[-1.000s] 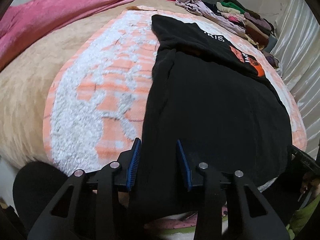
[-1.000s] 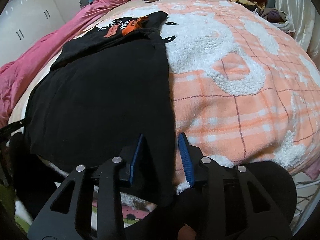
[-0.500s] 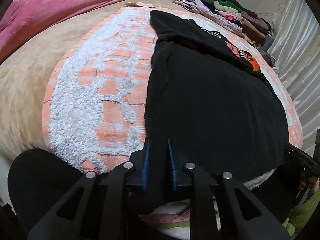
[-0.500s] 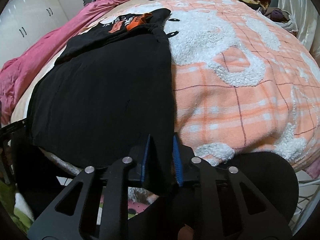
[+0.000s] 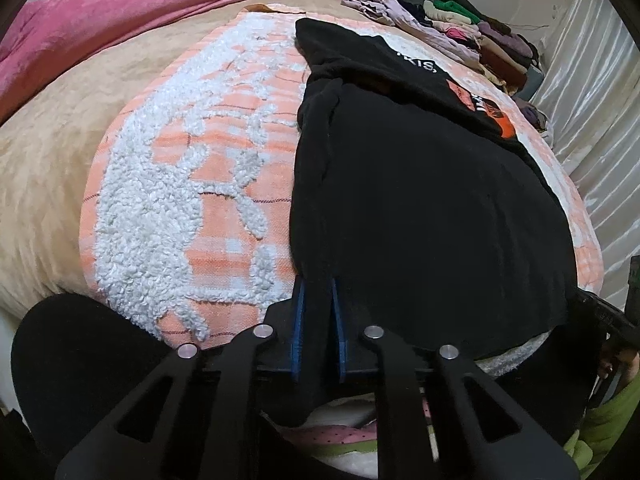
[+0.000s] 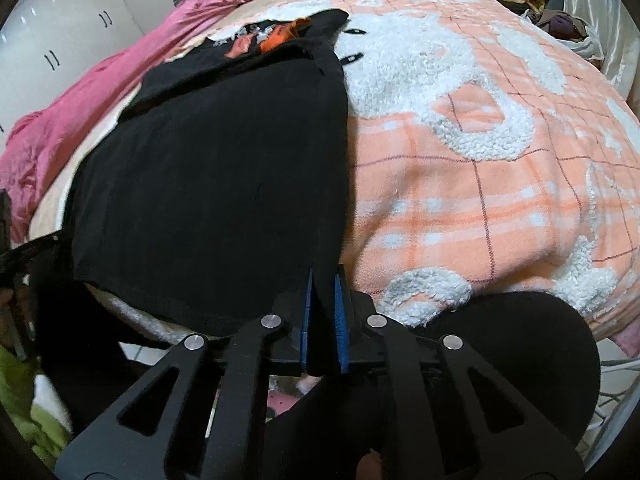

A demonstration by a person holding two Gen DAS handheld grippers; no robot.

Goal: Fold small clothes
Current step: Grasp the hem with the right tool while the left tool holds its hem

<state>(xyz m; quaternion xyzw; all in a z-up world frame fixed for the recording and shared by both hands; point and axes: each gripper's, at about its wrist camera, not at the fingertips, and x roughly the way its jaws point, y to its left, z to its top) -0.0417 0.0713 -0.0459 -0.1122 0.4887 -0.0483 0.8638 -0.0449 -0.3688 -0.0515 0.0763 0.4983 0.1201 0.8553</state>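
Both grippers, left gripper (image 5: 317,292) and right gripper (image 6: 323,280), are clamped on the near hem corners of the black shirt (image 5: 420,208) lying flat on the orange blanket (image 5: 224,184). You're starting the fold; next, lift both corners evenly and carry them toward the collar.

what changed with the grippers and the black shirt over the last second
Both grippers closed on the black shirt. The left gripper went from open jaws astride the near hem to clamped on its left corner; the right gripper did the same on the right corner. The shirt stayed flat on the orange and white blanket, not yet lifted, and the clothes pile at the far end is unchanged.
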